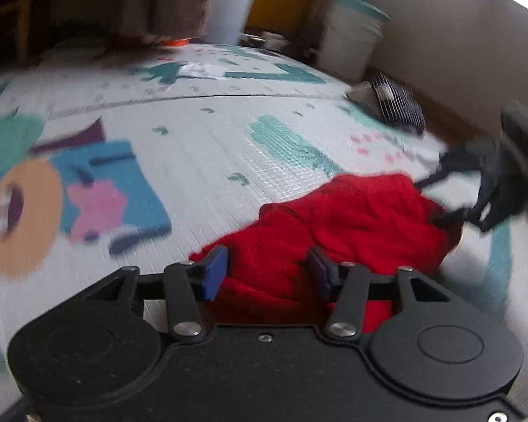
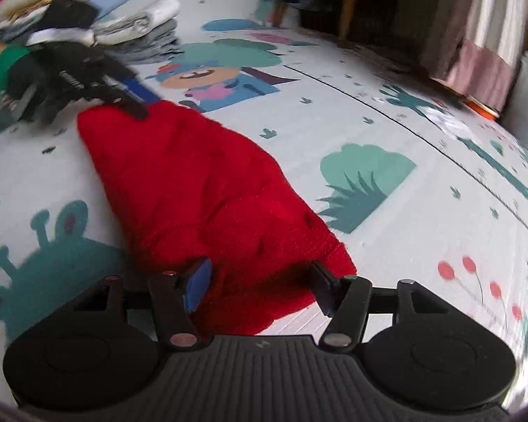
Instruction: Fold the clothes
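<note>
A red garment (image 1: pixel 338 232) lies bunched on a patterned play mat (image 1: pixel 193 161). My left gripper (image 1: pixel 267 274) is open, its blue-padded fingers spread over one end of the red cloth. In the right wrist view the same red garment (image 2: pixel 200 190) stretches away across the mat. My right gripper (image 2: pixel 260 285) is open over its near end. The left gripper (image 2: pixel 123 100), held in a black-gloved hand, sits at the garment's far end. The right gripper shows blurred at the right edge of the left wrist view (image 1: pixel 510 172).
Stacks of folded clothes (image 2: pixel 137 24) sit at the mat's far left. A striped dark cloth (image 1: pixel 394 102) lies near the wall. Two white buckets (image 1: pixel 352 31) stand beyond the mat. A chair (image 2: pixel 334 3) and hanging cloth (image 2: pixel 482 35) stand at the back.
</note>
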`<state>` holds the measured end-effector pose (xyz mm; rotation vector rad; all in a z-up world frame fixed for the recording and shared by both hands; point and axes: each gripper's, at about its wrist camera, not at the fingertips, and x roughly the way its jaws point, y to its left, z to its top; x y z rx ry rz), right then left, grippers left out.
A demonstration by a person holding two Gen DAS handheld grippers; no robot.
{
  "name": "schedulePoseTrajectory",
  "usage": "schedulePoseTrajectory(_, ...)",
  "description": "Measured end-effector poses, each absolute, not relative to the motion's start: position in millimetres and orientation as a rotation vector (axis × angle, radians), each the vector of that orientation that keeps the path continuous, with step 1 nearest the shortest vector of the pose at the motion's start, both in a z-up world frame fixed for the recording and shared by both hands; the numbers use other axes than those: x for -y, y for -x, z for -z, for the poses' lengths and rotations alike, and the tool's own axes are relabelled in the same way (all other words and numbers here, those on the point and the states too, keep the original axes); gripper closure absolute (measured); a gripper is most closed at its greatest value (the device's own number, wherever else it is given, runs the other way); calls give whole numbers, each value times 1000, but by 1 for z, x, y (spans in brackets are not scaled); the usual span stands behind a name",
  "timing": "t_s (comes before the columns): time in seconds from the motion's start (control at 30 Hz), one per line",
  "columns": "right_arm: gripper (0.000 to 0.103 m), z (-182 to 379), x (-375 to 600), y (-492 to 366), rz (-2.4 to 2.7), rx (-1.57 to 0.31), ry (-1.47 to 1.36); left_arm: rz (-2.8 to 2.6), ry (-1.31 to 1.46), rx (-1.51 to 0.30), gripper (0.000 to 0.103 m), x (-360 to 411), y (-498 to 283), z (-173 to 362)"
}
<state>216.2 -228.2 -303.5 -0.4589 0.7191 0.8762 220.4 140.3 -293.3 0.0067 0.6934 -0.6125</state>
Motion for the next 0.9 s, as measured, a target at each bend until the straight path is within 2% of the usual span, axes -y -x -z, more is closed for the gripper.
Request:
schedulePoseTrajectory(0.1, 37, 314, 225, -214, -905, -673, 508, 649, -32, -687, 50, -139, -228, 304)
schedulePoseTrajectory(0.17, 36, 314, 229, -218, -918, -689, 487, 643, -47, -685, 37, -140, -231, 305)
schedulePoseTrajectory(0.2, 36, 311, 229, -219, -918, -703, 483, 630, -43, -693, 35, -142, -232, 305)
schedulePoseTrajectory(0.3, 38, 299, 228, -218, -903, -730, 467, 589, -58, -659, 36, -143, -217, 287)
schedulePoseTrajectory(0.5, 38, 273, 229, -205, -861, -655, 340, 496, -5, -566, 36, -141, -159, 252)
schedulePoseTrajectory(0.63, 36, 292, 214, -203, -861, -710, 375, 494, 71, -613, 36, -125, -161, 269)
schedulePoseTrajectory(0.7, 34, 307, 211, -203, -866, -739, 401, 496, 11, -641, 36, -120, -174, 292)
schedulePoseTrajectory(0.77, 32, 312, 213, -205, -894, -717, 416, 510, -53, -650, 23, -121, -186, 313)
schedulePoseTrajectory(0.83, 32, 309, 212, -211, -895, -754, 409, 514, -22, -671, 21, -127, -192, 313)
schedulePoseTrajectory(0.9, 33, 298, 207, -210, -887, -773, 428, 504, 4, -663, 23, -129, -189, 301)
